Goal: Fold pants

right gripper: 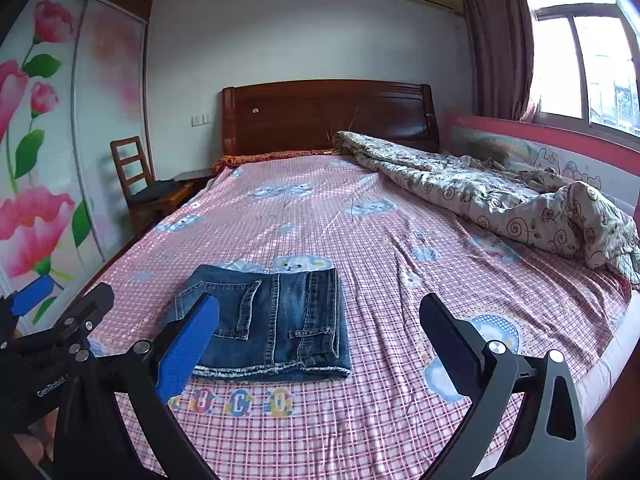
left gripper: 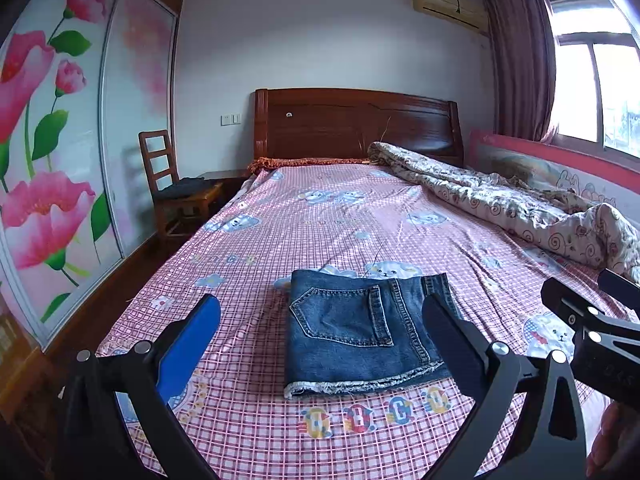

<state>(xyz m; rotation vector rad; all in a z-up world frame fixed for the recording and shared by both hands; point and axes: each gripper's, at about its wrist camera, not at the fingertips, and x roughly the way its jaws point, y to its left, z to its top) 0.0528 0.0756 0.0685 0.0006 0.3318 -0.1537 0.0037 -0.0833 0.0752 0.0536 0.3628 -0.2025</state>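
Dark blue denim pants lie folded into a compact rectangle on the pink checked bed sheet, back pocket up, frayed hem toward me. They also show in the right wrist view. My left gripper is open and empty, held above the bed just in front of the pants. My right gripper is open and empty, to the right of the pants. The right gripper also shows at the right edge of the left wrist view; the left one shows at the left edge of the right wrist view.
A crumpled floral quilt lies along the bed's right side by a red rail and window. A wooden headboard stands at the far end. A wooden chair and a flowered wardrobe stand on the left.
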